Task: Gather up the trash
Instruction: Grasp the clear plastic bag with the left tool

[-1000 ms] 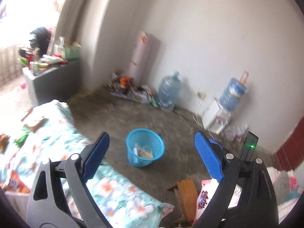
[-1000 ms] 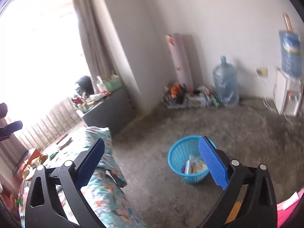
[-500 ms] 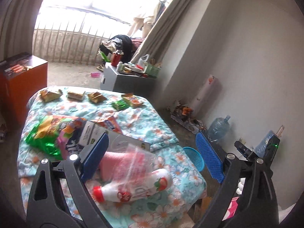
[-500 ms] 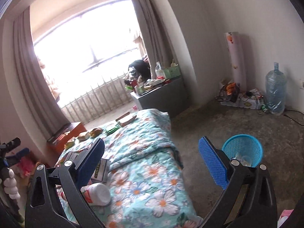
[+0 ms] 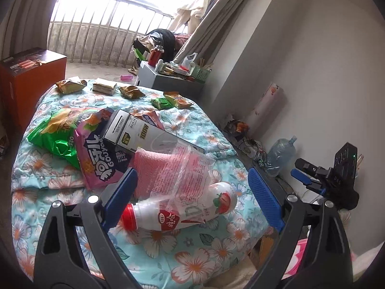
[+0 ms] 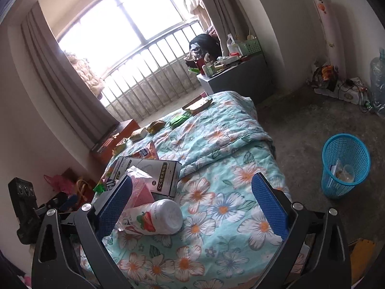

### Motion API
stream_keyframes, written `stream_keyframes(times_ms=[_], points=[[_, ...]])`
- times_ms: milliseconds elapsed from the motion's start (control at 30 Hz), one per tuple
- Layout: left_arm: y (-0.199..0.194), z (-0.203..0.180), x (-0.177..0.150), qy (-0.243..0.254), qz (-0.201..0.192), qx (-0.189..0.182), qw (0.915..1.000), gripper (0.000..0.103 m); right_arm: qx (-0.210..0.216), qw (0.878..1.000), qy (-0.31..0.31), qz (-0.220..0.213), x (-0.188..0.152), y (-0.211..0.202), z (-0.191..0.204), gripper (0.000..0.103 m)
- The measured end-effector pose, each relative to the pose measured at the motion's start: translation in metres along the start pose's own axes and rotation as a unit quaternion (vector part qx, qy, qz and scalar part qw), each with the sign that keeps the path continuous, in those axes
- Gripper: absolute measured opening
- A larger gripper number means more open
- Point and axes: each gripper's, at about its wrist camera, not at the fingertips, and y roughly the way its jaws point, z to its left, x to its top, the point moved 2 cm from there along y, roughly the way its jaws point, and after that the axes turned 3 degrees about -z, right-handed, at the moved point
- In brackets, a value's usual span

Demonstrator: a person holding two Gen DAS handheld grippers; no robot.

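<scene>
A floral quilt [image 5: 168,252], grey cabinet [image 6: 243,77] and water jug [image 5: 280,155].

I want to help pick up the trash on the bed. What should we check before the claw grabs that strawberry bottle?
1. Left claw open: ok.
2. Right claw open and empty: ok.
3. Strawberry drink bottle lies between the left claw's fingers: ok.
4. Bottle clear of other trash: not ok, a clear plastic bag drapes over it.
5. Blue basket has room: ok.
6. Bottle empty: cannot tell.
</scene>
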Motion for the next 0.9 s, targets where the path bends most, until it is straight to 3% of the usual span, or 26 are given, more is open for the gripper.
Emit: stream_keyframes(times_ms=[267,567,700,767,900], points=[[0.033,-0.023,-0.013,0.074,0.024,0.038,0.9962,0.089,0.027,0.998,0.019,0.047,-0.005,0.031,0.006,0.095],[0.093,-0.030,-0.027,0.144,0.072,0.100,0.9818,0.089,0.018,0.997,0.024,0.076,-0.011,0.052,0.007,0.094],[0.100,-0.019,-0.033,0.128,0.087,0.103,0.9826,0.088,0.013,0.996,0.021,0.083,-0.011,0.058,0.008,0.094],[0.098,-0.010,-0.033,0.110,0.090,0.098,0.9850,0.077,0.012,0.996,0.021,0.086,-0.011,0.061,0.008,0.094],[0.092,0.002,-0.032,0.081,0.094,0.090,0.9882,0.066,0.016,0.995,0.017,0.092,-0.010,0.069,0.013,0.094]])
